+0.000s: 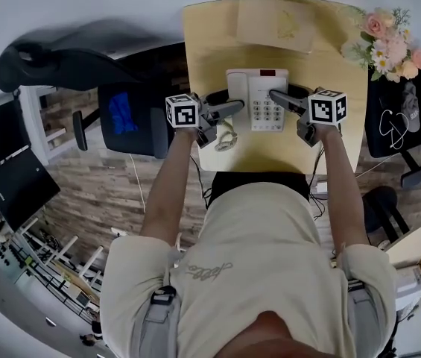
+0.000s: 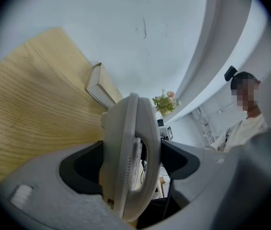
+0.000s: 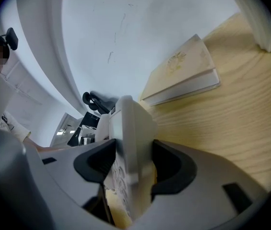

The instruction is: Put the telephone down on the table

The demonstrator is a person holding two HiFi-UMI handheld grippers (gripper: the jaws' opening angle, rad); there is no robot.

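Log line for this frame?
step: holding | left gripper: shut on telephone, left edge | right gripper: shut on telephone, right edge | telephone: over table, contact unclear

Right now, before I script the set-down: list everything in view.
table: 1, light wood, in front of the person
telephone: 1, white, over the table's middle, gripped on both sides
coiled cord: 1, pale, on the table at the telephone's left near corner
book: 1, beige, lying flat at the table's far edge
flowers: 1 bunch, pink and white, on the far right corner of the table
office chairs: 2, black, one on each side of the table
left gripper: 1, grey, shut on the telephone's handset side
right gripper: 1, grey, shut on the telephone's keypad side
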